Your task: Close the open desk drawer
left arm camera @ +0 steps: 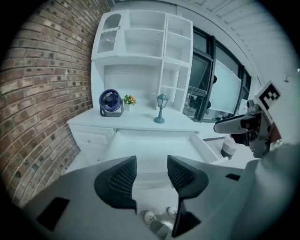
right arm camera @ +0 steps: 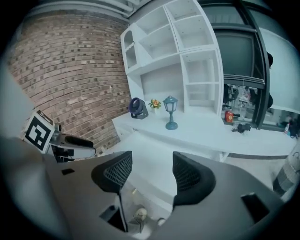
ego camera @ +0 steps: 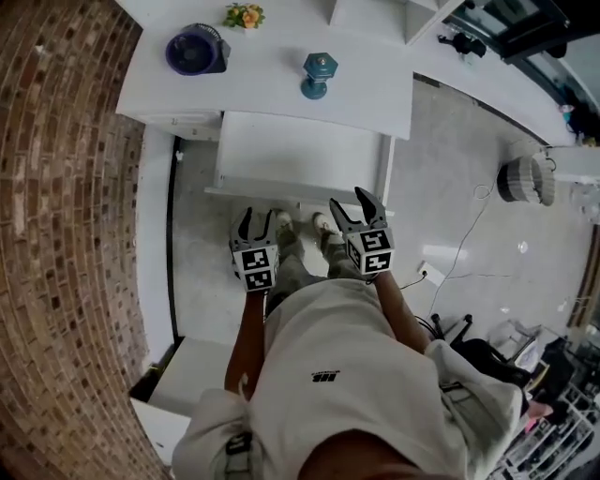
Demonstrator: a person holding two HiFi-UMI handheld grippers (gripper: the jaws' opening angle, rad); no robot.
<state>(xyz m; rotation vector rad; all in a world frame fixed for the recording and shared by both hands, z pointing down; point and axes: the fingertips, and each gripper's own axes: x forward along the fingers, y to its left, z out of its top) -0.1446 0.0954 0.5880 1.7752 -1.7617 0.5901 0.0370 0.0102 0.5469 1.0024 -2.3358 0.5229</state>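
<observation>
A wide white desk drawer (ego camera: 300,155) stands pulled out from under the white desk top (ego camera: 272,80); its inside looks bare (left arm camera: 154,150) (right arm camera: 157,164). Its front panel (ego camera: 281,192) lies just ahead of both grippers. My left gripper (ego camera: 257,223) hovers open a little short of the panel's left half, nothing between its fingers (left arm camera: 151,176). My right gripper (ego camera: 357,205) is open too, near the panel's right end, holding nothing (right arm camera: 151,173). Neither clearly touches the drawer.
On the desk top stand a dark blue fan (ego camera: 195,51), a small flower pot (ego camera: 244,15) and a teal lantern (ego camera: 319,75). A brick wall (ego camera: 66,234) runs along the left. A white cabinet (ego camera: 183,384) sits at lower left. Cables and clutter (ego camera: 487,347) lie at the right.
</observation>
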